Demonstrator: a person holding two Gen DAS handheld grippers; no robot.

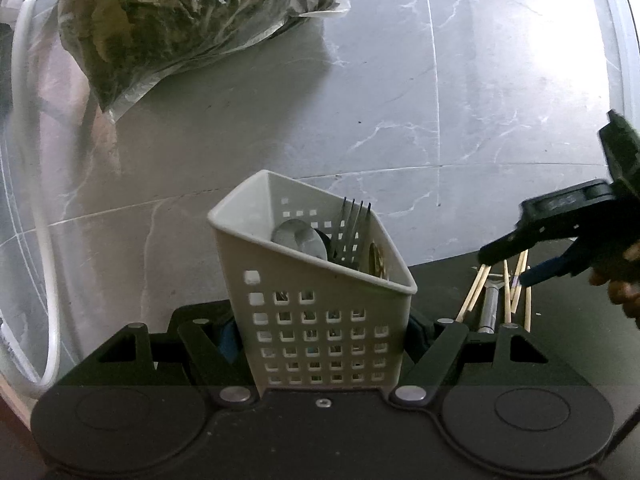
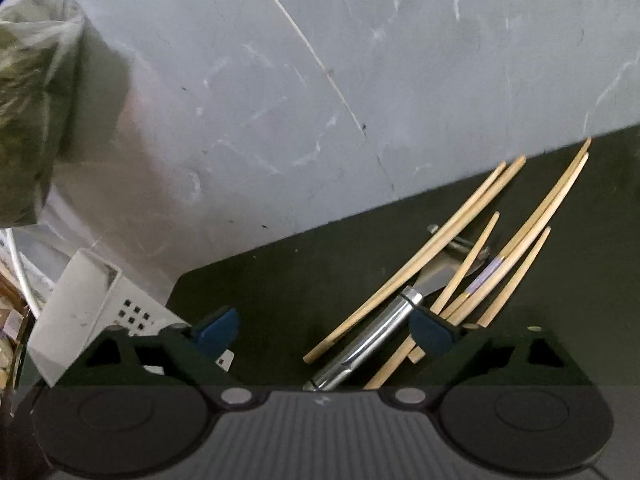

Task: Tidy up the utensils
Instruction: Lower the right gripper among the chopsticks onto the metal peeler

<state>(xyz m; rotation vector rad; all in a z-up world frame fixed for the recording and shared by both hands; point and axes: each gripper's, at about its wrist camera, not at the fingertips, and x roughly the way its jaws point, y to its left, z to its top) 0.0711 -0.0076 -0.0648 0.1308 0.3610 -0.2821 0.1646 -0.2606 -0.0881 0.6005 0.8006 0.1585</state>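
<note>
The bench [image 2: 280, 300] is a dark, matte top set against a wall of grey marble-look tiles [image 1: 400, 100] with white veins and thin pale joints. A clear plastic bag [image 1: 180, 20] of dark leafy stuff leans on the tiles at upper left, and one white hose [image 1: 28, 200] curves down the left edge.

The left tool [image 1: 324, 344] is pinching a white perforated caddy [image 1: 320, 320] by its lower walls, holding it tilted. Inside the caddy stand one fork [image 1: 354, 224], tines up, one spoon [image 1: 300, 238] and a brownish item beside them that is too hidden to name.

To the right of the caddy, a loose pile of utensils lies on the bench: about six wooden chopsticks [image 2: 420, 256], crossed over one another, and one steel-handled utensil [image 2: 380, 336] whose flat head lies under them.

The right tool [image 2: 324, 328] hangs spread just over this pile, nothing pressed between its blue pads [image 2: 430, 326]; the steel handle lies between the fingers.
</note>
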